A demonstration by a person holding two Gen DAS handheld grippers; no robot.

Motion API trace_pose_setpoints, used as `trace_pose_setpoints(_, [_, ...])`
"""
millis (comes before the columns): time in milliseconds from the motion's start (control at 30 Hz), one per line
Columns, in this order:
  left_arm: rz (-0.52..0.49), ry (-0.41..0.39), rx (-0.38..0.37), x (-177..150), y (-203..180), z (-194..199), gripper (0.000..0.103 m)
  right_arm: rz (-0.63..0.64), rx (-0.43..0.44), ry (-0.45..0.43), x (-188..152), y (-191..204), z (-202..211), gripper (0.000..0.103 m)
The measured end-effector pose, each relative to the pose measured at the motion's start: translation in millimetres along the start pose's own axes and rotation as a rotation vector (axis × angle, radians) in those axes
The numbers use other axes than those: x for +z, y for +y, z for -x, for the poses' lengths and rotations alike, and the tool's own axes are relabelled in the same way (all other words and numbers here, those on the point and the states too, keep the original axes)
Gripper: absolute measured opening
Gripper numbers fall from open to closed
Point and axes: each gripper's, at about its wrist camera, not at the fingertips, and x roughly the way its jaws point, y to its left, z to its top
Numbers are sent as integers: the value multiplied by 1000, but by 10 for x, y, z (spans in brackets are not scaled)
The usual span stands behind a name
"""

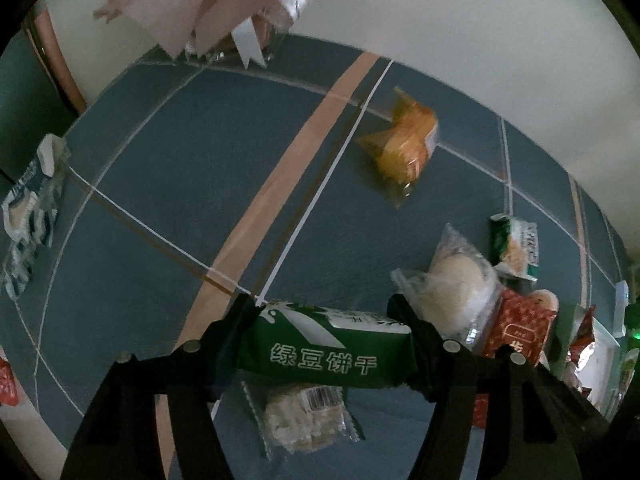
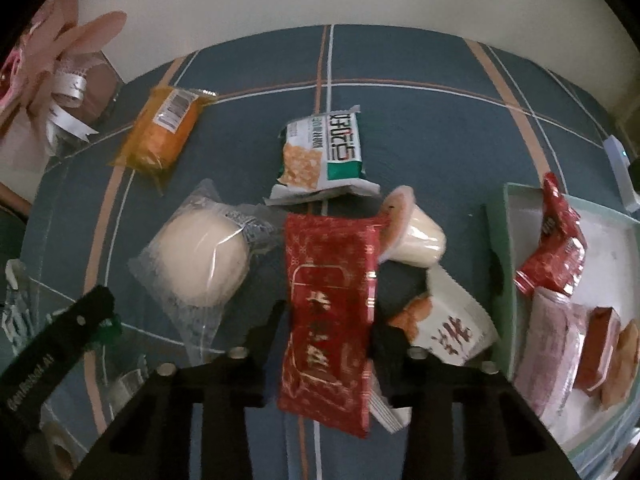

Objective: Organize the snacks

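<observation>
My left gripper [image 1: 326,334] is shut on a green biscuit packet [image 1: 320,354] and holds it crosswise above the blue checked tablecloth [image 1: 160,200]. My right gripper [image 2: 328,320] is shut on a red snack packet [image 2: 328,312], held lengthwise between the fingers. A round white bun in clear wrap [image 2: 200,260] lies left of it and shows in the left wrist view [image 1: 456,284]. An orange packet [image 2: 164,128], a green-white cracker packet [image 2: 320,152], a pudding cup [image 2: 416,236] and a white packet [image 2: 452,320] lie on the cloth.
A pale green tray [image 2: 496,248] at the right holds a red packet [image 2: 552,248] and several other snacks. A pink paper flower in a clear vase [image 2: 60,64] stands at the back left. A blue-white packet [image 1: 28,208] lies far left. A clear-wrapped white snack [image 1: 304,416] lies under the left gripper.
</observation>
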Motion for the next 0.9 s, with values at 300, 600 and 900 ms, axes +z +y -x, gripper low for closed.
trace_pose_setpoints(300, [-32, -13, 3, -68, -110, 147, 70, -19, 23, 0, -89, -181, 61, 23])
trace_pose_setpoints(600, [-24, 55, -13, -106, -162, -76, 70, 26, 2, -11, -129, -107, -6, 35])
trace_pose_setpoints(900, [-18, 53, -28, -105, -168, -89, 70, 68, -5, -21, -151, 46, -37, 34])
